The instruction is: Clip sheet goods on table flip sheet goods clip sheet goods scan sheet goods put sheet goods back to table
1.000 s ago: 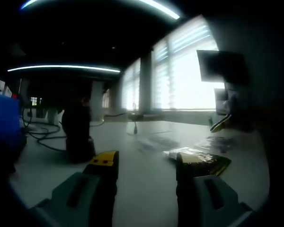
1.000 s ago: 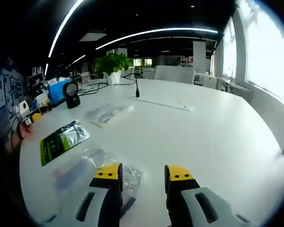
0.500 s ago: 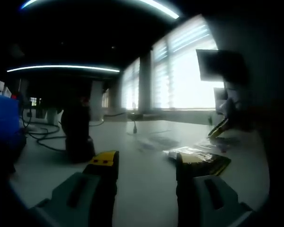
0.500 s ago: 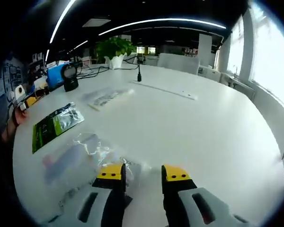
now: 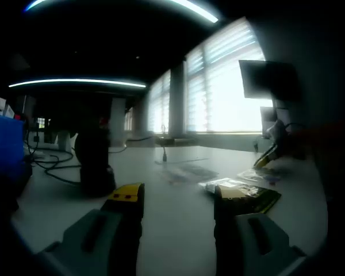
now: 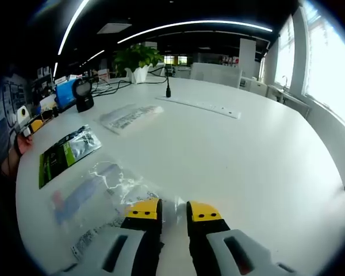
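Just ahead and left of the right gripper (image 6: pixel 173 209), jaws nearly together, the clear packet (image 6: pixel 98 192) lies slantwise on the tabletop (image 6: pixel 247 149), nearer than the left gripper (image 5: pixel 175 198), jaws apart.

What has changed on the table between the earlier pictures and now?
The right hand-held gripper has moved forward and down over the clear plastic bag, and its jaws have narrowed around the bag's edge. Whether they already pinch it cannot be told. The left hand-held gripper stayed open and in place; the green packet and the scanner did not move.
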`<state>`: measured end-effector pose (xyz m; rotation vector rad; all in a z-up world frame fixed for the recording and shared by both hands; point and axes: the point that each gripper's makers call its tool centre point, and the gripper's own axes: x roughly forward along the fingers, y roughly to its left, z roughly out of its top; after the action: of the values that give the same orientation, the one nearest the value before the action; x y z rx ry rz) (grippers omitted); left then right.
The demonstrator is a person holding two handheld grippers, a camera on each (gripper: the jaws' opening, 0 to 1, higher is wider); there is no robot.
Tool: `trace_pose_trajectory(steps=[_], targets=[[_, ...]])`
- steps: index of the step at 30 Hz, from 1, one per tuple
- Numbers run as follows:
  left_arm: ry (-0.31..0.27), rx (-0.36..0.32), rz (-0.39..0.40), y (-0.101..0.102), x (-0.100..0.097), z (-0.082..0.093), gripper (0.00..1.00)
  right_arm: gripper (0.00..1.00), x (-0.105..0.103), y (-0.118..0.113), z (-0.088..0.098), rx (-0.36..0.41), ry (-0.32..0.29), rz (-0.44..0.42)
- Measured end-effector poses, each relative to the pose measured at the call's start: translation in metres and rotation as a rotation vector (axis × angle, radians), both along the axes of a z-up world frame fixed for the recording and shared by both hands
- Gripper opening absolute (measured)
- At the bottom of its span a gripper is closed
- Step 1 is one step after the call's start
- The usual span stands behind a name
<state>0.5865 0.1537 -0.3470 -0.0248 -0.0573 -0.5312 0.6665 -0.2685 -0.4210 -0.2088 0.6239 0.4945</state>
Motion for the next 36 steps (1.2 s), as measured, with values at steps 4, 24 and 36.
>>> trace_pose_trajectory(steps=[4, 24, 36], targets=[[0.0, -0.001, 0.001, 0.0, 0.0, 0.0, 0.41, 0.1, 0.003, -0.004, 0.0, 0.007, -0.002, -0.014], [-0.002, -0.005, 0.002, 0.001, 0.0, 0.001, 0.41, 0.0, -0.01, 0.012, -0.001, -0.008, -0.01, -0.009], [0.0, -0.004, 0.005, 0.001, 0.001, 0.0, 0.41, 0.0, -0.014, 0.013, 0.019, 0.16, -0.028, -0.021]])
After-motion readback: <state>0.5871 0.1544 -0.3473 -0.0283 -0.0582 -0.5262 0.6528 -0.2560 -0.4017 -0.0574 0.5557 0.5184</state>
